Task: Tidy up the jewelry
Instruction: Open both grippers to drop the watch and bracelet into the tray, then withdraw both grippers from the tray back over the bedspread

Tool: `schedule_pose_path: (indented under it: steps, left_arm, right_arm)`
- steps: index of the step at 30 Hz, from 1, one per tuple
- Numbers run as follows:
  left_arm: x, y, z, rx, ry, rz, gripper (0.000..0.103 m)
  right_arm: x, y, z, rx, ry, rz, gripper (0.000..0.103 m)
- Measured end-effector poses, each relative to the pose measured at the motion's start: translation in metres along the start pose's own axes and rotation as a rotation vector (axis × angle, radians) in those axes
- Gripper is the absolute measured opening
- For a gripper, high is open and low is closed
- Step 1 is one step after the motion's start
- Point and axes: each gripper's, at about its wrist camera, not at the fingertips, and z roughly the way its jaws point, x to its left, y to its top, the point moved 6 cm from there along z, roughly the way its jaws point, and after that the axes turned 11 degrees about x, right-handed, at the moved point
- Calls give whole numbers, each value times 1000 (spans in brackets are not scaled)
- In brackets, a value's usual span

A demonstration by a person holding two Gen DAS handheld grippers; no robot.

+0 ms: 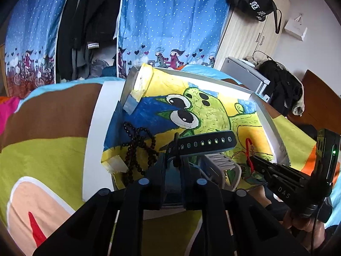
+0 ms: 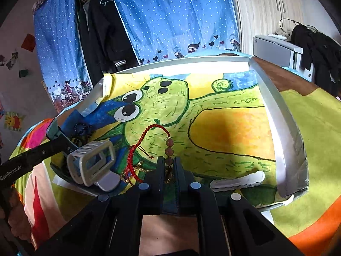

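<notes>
A shallow white-rimmed tray (image 1: 93, 132) (image 2: 283, 128) lined with a green cartoon drawing lies on the bedspread. My left gripper (image 1: 176, 162) is shut on a dark watch strap (image 1: 204, 144), held over the tray's near left part; the strap also shows in the right wrist view (image 2: 61, 140). My right gripper (image 2: 169, 166) is shut on a red cord bracelet with pink beads (image 2: 149, 132), which also shows in the left wrist view (image 1: 248, 149). A dark bead necklace (image 1: 136, 149) lies at the tray's left. A grey hair claw (image 2: 93, 162) (image 1: 223, 166) sits between the grippers.
A white hair clip (image 2: 236, 182) lies at the tray's near right. A thin gold chain (image 2: 136, 170) lies under the red bracelet. The colourful bedspread (image 1: 42, 149) surrounds the tray. Blue dotted curtains (image 1: 170, 21) and hanging clothes stand behind; a grey cabinet (image 2: 275, 51) is at right.
</notes>
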Motion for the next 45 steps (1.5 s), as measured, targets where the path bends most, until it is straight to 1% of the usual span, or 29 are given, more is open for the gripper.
schedule_pose_path:
  steps: [2,3,5,7,9,11,12,13,14,15,16,18,20,22,23,25,26,27,29,33,38,42,45]
  left_arm:
    - [-1,1,-3,-9,32,7,18]
    - [-1,2,-5,-15,39,7,23]
    - [-2,3,-6,-21,48,5,27]
    - [-2,4,-7,-12,55,5,43]
    - [-2,3,-10,-13,68,3,44]
    - [-2,3,-14,-14,68,5,45]
    - [-3,2,-17,-14,68,6,48]
    - [-3,1,-19,-15,66,4,58]
    - [-3,1,-23,-19,61,-3,64]
    - [-3,0,-28,-29,52,-16,73]
    - [-3,-1,-34,-46,44,-34,74]
    - [-5,-1,-44,-64,25,-55,74]
    - [-8,-1,-55,-74,19,-63,74]
    - [-14,-2,-71,-103,24,-61,74]
    - [-17,-1,-77,-117,25,-57,75]
    - [-23,-3,-93,-151,26,-52,93]
    - [-26,-3,-101,-168,30,-53,95]
    - [-29,-5,-110,-197,33,-52,96]
    - [-36,-8,-126,-232,31,-35,96]
    - [-49,-18,-150,-240,29,-8,96]
    - [-61,-37,-177,-262,26,13,96]
    - [-70,-62,-192,-266,34,28,97]
    - [-78,-83,-201,-276,44,36,97]
  right_arm:
    - [0,0,0,1,-6,0,9]
    - [-1,0,0,2,-8,2,9]
    - [-3,0,-1,7,-29,5,10]
    - [-3,1,-2,12,-36,6,17]
    - [-4,0,-5,14,-43,5,33]
    - [-4,-1,-11,4,-61,-6,35]
    - [-4,-1,-14,-1,-69,-10,35]
    - [-5,-2,-18,-6,-75,-10,35]
    - [-7,-2,-23,-13,-77,-6,36]
    - [-7,-2,-27,-19,-79,-3,41]
    - [-9,-2,-34,-32,-83,1,44]
    - [-11,-2,-47,-64,-94,9,63]
    - [-11,-2,-63,-96,-99,7,68]
    - [-9,-2,-77,-118,-102,1,72]
    - [-8,-3,-86,-138,-101,-2,78]
    - [-4,-5,-102,-169,-94,-6,85]
    - [-2,-6,-112,-189,-90,-7,91]
    - [-1,-7,-120,-207,-90,-9,94]
    - [3,-10,-136,-239,-88,-13,96]
    - [8,-17,-166,-291,-87,-22,103]
    - [14,-35,-199,-332,-81,-27,103]
    - [19,-53,-220,-360,-82,-34,103]
    - [23,-69,-239,-404,-75,-30,103]
